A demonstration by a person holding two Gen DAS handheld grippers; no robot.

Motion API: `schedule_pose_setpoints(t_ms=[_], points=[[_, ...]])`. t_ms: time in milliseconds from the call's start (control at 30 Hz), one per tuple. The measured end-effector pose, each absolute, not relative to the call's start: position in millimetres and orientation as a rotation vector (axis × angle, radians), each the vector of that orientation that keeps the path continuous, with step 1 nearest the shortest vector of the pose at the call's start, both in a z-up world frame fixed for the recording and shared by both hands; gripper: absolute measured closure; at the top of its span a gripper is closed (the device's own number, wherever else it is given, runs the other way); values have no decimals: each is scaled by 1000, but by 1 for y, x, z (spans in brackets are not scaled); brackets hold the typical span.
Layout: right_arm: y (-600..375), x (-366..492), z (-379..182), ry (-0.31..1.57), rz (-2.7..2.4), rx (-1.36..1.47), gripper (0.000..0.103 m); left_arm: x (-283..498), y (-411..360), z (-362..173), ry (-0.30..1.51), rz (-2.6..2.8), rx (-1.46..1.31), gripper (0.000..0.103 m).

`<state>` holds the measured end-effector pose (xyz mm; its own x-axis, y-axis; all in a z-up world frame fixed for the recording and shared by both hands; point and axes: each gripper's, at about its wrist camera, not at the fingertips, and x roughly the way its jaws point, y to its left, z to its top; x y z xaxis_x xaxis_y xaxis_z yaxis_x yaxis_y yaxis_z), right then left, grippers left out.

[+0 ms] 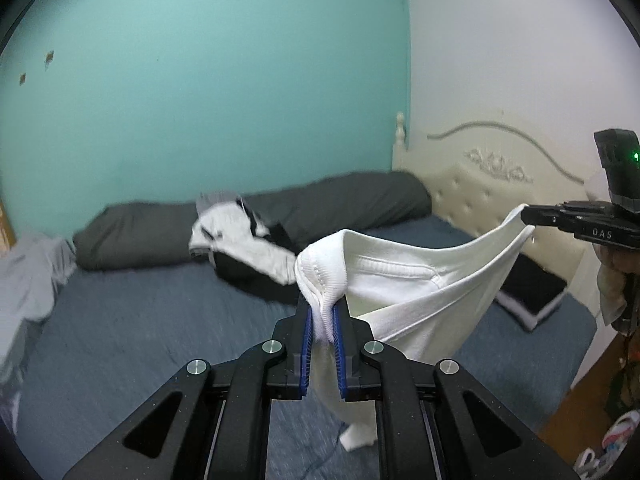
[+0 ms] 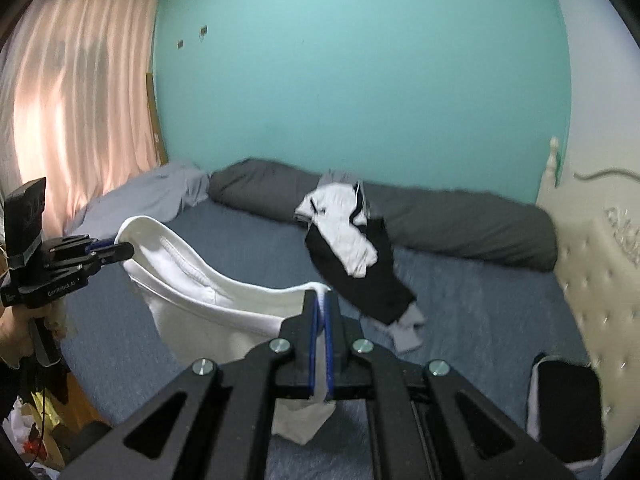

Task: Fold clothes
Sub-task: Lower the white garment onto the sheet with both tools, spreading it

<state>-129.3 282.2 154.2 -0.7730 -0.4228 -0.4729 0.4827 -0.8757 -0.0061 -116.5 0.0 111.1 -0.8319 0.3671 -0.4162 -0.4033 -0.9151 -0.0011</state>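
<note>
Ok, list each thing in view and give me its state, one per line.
white garment: lifted off the bed, stretched between both grippers
left gripper: jaws shut on the garment's ribbed edge
right gripper: jaws shut on the other end
black-and-white clothes: unfolded heap against the grey bolster
black garment: folded, by the headboard

Your left black two-finger gripper with blue ribbed pads is raised and pointing forward, its jaws pressed nearly together on a bunched fold of the white ribbed-edge garment. Your right black two-finger gripper with blue pads is level with it, well apart to the side, jaws clamped on the opposite edge. Part of your right hand wraps the handle below; your left hand grips its handle likewise.
</note>
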Motion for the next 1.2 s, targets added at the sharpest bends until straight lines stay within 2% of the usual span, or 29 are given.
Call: schedule_pose_setpoints(t_ms=[100, 167, 333, 633, 967, 1200], points=[[283, -126, 188, 159, -2578, 585, 100, -115, -5, 145, 112, 2684, -537, 93], [281, -128, 190, 161, -2567, 596, 100, -113, -6, 160, 101, 2681, -524, 93], [275, -138, 183, 184, -2530, 659, 100, -115, -9, 153, 81, 2651, -577, 93], [260, -171, 60, 177, -2422, 946, 100, -138, 1, 34, 105, 2548, -852, 93], [257, -188, -65, 162, -2275, 1205, 100, -158, 5, -75, 102, 2434, -1070, 93], [256, -185, -130, 213, -2167, 1345, 99, -167, 14, -121, 103, 2348, -1121, 93]])
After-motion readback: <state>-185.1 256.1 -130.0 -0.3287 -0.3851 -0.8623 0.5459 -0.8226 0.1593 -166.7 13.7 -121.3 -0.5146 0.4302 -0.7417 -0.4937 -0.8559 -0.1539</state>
